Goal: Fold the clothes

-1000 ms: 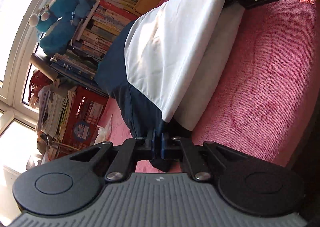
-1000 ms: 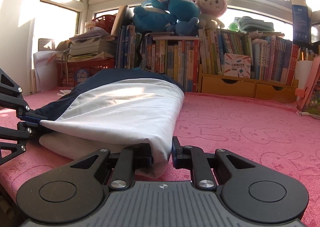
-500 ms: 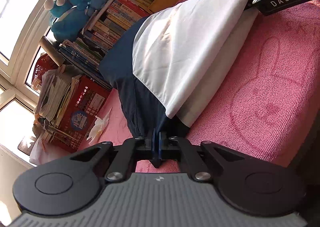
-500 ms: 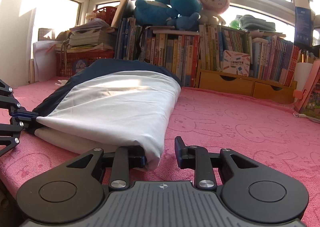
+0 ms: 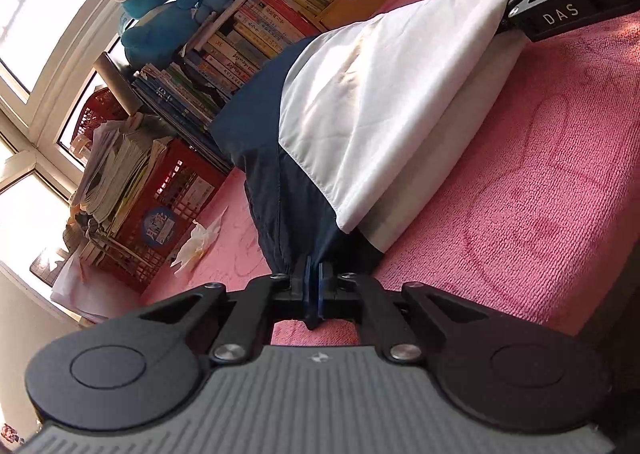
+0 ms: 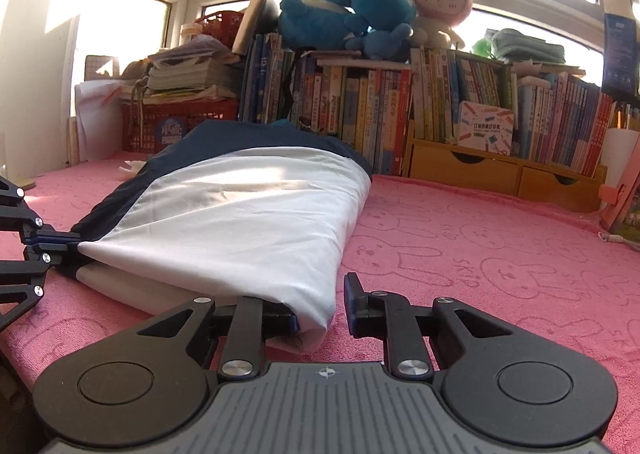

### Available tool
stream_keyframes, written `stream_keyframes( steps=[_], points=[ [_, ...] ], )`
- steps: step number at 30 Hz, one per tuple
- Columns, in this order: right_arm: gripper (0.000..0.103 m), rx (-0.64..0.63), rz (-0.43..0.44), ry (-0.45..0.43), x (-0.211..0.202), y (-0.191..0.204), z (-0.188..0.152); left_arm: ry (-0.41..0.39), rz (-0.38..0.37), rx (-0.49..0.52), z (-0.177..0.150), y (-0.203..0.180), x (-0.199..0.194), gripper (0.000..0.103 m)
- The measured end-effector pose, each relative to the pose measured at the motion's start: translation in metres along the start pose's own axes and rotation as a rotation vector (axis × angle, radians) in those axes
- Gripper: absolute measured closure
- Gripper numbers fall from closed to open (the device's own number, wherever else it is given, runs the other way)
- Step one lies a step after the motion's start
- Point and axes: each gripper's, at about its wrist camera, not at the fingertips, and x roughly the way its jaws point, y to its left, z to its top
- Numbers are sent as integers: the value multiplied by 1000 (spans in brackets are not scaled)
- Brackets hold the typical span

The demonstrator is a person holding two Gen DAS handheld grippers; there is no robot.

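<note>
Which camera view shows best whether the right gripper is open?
The right wrist view: the right gripper stands open, and the shirt corner lies beside one finger, not clamped. The left wrist view shows only its side at the shirt's far corner, so the gap is hidden.

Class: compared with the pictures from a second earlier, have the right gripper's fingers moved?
Yes. The right gripper has opened: its right finger has drawn away from the white-and-navy garment, exposing the pink towel between them.
</note>
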Motion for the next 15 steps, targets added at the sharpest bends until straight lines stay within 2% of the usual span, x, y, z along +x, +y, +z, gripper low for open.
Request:
stream_keyframes(
  steps=[2, 6, 9, 10, 12, 14, 15],
  points=[
    [83, 0, 12, -11, -2, 1, -1, 26, -21, -107, 1, 12, -8, 93],
    [84, -15, 15, -38, -5, 3, 1, 23, -167, -538, -1, 50, -34, 92],
    [84, -21, 19, -47, -5, 3, 2, -69, -465, -976, -13, 74, -48, 86],
    [84, -22, 21, -49, -6, 2, 2, -84, -575, -1124, -19, 75, -43, 81],
    [84, -24, 24, -53, -6, 2, 3, -92, -773, -1390, -31, 73, -26, 79],
    [84, -20, 28, -57, -6, 1, 4, -29, -814, -1505, -34, 62, -8, 80],
    [84, -17, 29, -58, -7, 0, 4, -1, -803, -1518, -32, 56, -3, 80]
  ],
)
